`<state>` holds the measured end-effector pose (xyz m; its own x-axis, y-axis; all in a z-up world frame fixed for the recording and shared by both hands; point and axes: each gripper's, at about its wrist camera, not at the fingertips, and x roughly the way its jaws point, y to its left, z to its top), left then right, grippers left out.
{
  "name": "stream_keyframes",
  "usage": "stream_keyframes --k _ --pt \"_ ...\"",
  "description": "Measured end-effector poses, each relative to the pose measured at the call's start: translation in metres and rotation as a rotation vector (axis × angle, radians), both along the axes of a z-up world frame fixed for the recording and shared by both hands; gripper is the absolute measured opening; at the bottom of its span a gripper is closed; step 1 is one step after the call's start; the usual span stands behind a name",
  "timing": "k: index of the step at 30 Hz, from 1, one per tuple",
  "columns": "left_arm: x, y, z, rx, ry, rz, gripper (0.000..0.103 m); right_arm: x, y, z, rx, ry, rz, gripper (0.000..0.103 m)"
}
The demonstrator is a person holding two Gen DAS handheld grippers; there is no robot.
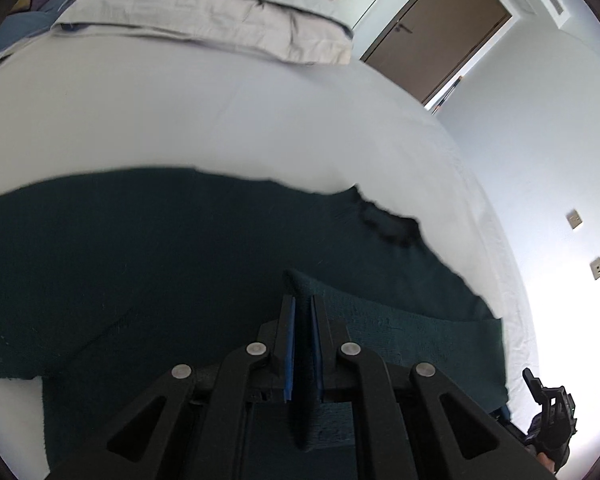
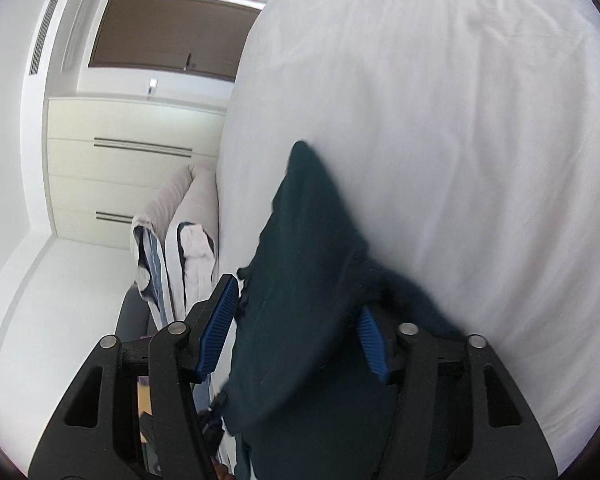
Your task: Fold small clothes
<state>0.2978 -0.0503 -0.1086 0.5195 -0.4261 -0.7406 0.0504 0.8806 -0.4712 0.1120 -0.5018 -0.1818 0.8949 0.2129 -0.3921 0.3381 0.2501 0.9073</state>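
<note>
A: Left gripper (image 1: 303, 312)?
B: Jaws pinched on one fold of the dark teal garment (image 1: 172, 248), which lies spread on the white bed (image 1: 220, 120) beyond.

A: Right gripper (image 2: 296, 320)?
B: Jaws spread apart, same garment (image 2: 300, 280) draped between them.

A: Beyond?
B: Two pillows (image 1: 220, 16). Only the right view shows one drawer cabinet (image 2: 132, 152).

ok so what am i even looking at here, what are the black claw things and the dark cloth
Those claws are two-finger grippers a person holds, one per hand, each with a fisheye camera looking along its fingers. The left camera shows the left gripper shut on a fold of a dark teal garment, which lies spread on a white bed with pillows at the far end. The right camera shows the right gripper, jaws wide apart, with the same cloth draped between them, not pinched.
</note>
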Motion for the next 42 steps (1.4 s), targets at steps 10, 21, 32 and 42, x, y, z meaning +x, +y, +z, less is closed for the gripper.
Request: stream_keyframes --k 10,21,32,42 --pt "0.0 -0.002 -0.022 0.022 -0.011 -0.017 0.008 -0.011 0.011 0.05 -0.256 0.069 0.103 0.041" --pt "0.001 -0.013 -0.019 0.087 -0.072 -0.05 0.009 0.148 0.004 0.06 -0.636 0.395 0.239 0.041" --pt "0.001 -0.02 -0.029 0.155 -0.124 -0.033 0.007 0.141 -0.008 0.049 -0.786 0.38 0.193 0.008" --pt "-0.047 0.075 0.024 0.033 -0.177 0.125 0.069 0.077 0.03 0.112 -0.776 0.17 0.092 0.061"
